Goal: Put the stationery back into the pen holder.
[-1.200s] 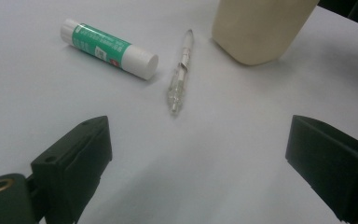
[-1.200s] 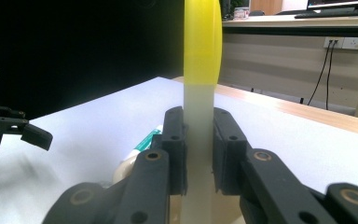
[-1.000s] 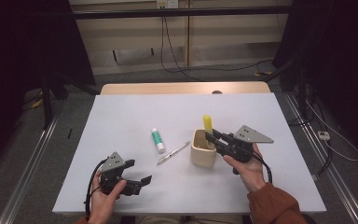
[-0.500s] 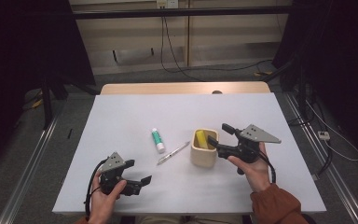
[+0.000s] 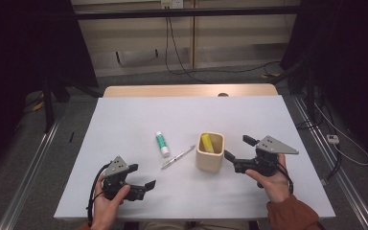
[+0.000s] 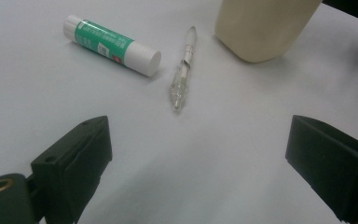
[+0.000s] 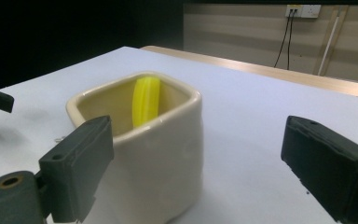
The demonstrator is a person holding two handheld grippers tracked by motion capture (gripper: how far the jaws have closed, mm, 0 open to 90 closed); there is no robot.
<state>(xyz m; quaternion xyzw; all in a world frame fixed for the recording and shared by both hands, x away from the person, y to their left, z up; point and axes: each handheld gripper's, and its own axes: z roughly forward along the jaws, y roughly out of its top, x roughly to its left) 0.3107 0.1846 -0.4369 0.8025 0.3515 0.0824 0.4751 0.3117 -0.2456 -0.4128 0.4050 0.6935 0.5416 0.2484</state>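
A cream square cup (image 5: 210, 152) stands right of the table's middle with a yellow marker (image 5: 206, 143) leaning inside it. My right gripper (image 5: 239, 147) is just right of the cup and clear of it. Its jaws have just been opening, and nothing is between them. In the right gripper view the cup (image 7: 154, 154) and marker (image 7: 145, 100) lie close ahead of the right gripper (image 7: 196, 172). A green-and-white glue stick (image 5: 162, 143) and a clear pen (image 5: 178, 157) lie left of the cup. My left gripper (image 5: 141, 176) stands open near the front edge, facing the glue stick (image 6: 112, 45) and pen (image 6: 182, 70).
The white table (image 5: 268, 115) has bare room at the back and along the right side. A wooden strip (image 5: 187, 90) runs along its far edge. Cables and metal rails lie on the floor around it.
My right gripper held the yellow marker upright over the cup, let it drop in, opened wide and drew back to the right. The left gripper has not moved.
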